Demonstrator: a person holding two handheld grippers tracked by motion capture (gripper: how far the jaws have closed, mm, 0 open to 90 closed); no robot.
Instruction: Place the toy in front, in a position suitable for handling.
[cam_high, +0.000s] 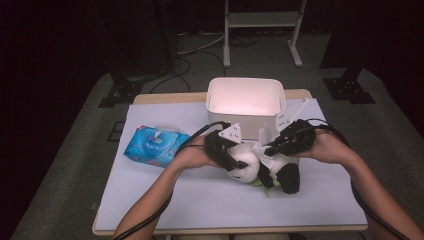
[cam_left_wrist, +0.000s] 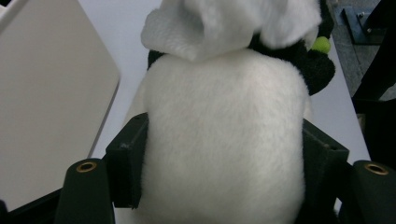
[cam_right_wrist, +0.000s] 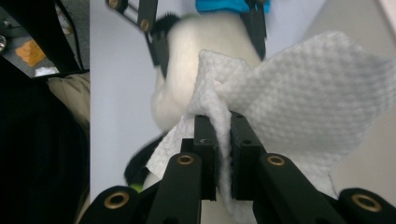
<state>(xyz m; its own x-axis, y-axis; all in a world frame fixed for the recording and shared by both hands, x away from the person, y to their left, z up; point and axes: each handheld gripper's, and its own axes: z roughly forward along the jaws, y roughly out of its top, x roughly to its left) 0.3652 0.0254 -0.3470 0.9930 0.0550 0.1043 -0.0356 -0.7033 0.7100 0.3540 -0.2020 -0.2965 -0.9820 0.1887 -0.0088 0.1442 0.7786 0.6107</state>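
Observation:
A black and white plush panda lies on the white table, just in front of the bin. My left gripper is shut on its white body, with a jaw pressing in on each side. My right gripper comes in from the right and is shut on a white paper wipe, pinched between its pads. The wipe hangs against the top of the panda. In the left gripper view the wipe drapes over the plush.
A white open bin stands at the back of the table, and its wall is close on the left of the left gripper. A blue pack of wet wipes lies at the left. Bare table spreads in front.

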